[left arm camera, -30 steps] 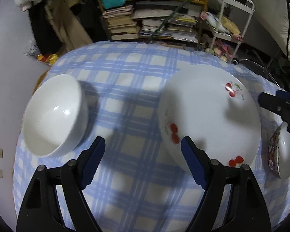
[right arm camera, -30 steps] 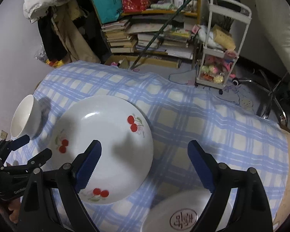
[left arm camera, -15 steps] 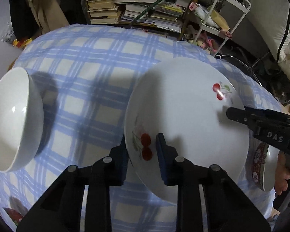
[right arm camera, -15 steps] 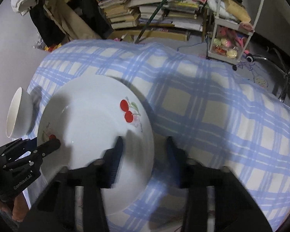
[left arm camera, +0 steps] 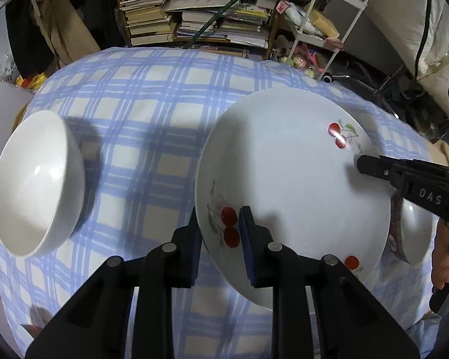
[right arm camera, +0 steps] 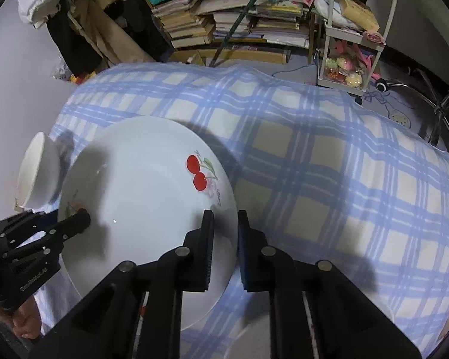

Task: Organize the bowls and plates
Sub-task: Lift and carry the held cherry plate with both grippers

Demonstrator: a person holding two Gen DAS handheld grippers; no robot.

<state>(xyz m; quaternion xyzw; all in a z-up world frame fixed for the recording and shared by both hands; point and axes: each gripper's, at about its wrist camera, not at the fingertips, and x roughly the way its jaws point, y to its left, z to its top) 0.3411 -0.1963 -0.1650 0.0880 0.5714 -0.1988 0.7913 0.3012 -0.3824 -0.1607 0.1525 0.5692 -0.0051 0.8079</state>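
Now both grippers (left arm camera: 219,224) (right arm camera: 224,227) clamp plate (left arm camera: 284,179) rim.

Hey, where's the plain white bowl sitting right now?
The plain white bowl sits on the checked tablecloth at the left of the left wrist view, apart from the cherry plate. In the right wrist view it shows at the far left, beyond the plate.

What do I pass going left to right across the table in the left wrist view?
White bowl → left gripper, clamped on the rim of the cherry plate → right gripper on the plate's opposite rim → patterned bowl.
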